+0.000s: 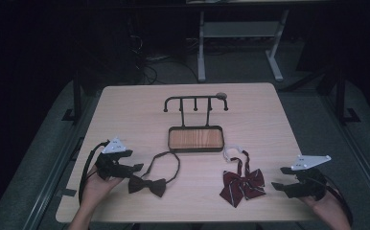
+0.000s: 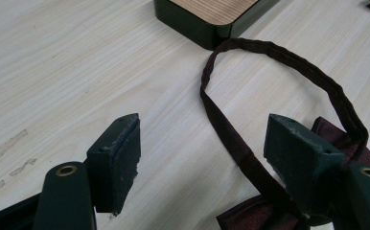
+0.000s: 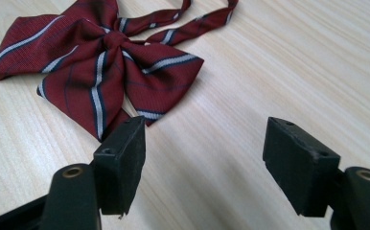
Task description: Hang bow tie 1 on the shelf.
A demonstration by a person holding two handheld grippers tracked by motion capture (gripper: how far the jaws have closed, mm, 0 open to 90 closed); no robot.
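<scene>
Ahead of the left gripper (image 1: 134,167), bare table (image 1: 125,115) runs clear up to the far edge. Just to its inner side the dark bow tie (image 1: 147,185) lies flat, its neck strap (image 2: 279,55) looping away until it touches the corner of the black-rimmed wooden tray (image 1: 195,139), so a straight path toward the tray crosses the strap. Behind the tray, the black hook stand (image 1: 195,102) rises upright, blocking low passes there. In front of the right gripper's (image 1: 279,178) wide jaws lies an open strip of tabletop, then the striped red bow tie (image 3: 97,57); beyond that gripper's outer side the surface is free.
</scene>
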